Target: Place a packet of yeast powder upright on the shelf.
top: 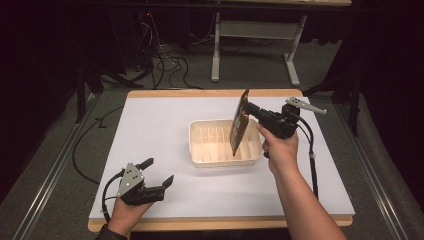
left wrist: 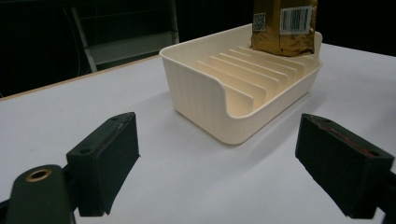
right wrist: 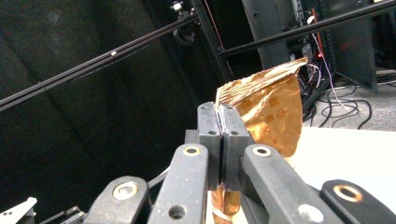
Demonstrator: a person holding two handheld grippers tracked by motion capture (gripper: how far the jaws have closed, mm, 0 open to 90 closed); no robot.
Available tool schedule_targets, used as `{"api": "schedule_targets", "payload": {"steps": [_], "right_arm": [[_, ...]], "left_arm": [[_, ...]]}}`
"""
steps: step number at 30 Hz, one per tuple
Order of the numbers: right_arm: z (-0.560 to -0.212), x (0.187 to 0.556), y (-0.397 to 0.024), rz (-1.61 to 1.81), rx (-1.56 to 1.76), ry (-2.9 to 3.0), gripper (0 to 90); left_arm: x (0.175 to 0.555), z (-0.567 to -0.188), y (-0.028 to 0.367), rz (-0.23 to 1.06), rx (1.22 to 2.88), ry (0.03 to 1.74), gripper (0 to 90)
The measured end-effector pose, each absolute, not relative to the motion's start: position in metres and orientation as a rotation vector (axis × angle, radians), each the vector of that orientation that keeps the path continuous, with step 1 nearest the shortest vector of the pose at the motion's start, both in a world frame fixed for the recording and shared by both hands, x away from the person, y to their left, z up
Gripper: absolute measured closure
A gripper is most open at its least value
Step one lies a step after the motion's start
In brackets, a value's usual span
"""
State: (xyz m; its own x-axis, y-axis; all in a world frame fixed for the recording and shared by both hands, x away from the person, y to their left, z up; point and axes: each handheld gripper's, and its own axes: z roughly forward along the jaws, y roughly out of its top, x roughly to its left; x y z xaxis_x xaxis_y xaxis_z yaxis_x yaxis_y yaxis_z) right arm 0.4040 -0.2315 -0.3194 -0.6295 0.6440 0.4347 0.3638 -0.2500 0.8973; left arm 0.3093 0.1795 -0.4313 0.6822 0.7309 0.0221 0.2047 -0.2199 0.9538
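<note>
A cream plastic rack tray (top: 200, 152) with upright dividers sits mid-table. A flat gold-brown foil packet (top: 239, 122) hangs upright over the tray's right end, its lower edge down among the dividers. My right gripper (top: 251, 108) is shut on the packet's upper edge, and the pinched crinkled foil (right wrist: 271, 107) rises past the closed jaws. In the left gripper view the packet (left wrist: 283, 28) with its barcode stands at the far end of the tray (left wrist: 201, 88). My left gripper (top: 157, 172) rests open near the table's front left, with nothing between its pads (left wrist: 105, 163).
The white table top (top: 150, 130) has bare room around the tray. Cables (top: 165, 62) and a table frame (top: 255, 30) lie on the floor beyond the far edge. Dark curtains stand on both sides.
</note>
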Motion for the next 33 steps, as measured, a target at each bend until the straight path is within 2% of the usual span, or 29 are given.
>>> {"api": "schedule_targets", "payload": {"steps": [12, 33], "right_arm": [[-0.327, 0.417, -0.218, 1.950, 1.241, 1.814, 90.0], [-0.331, 0.424, -0.221, 1.929, 1.268, 1.801, 90.0]], "left_arm": [[0.311, -0.432, 0.180, 0.576, 1.764, 0.750, 13.9], [0.312, -0.432, 0.181, 0.575, 1.771, 0.747, 13.9]]}}
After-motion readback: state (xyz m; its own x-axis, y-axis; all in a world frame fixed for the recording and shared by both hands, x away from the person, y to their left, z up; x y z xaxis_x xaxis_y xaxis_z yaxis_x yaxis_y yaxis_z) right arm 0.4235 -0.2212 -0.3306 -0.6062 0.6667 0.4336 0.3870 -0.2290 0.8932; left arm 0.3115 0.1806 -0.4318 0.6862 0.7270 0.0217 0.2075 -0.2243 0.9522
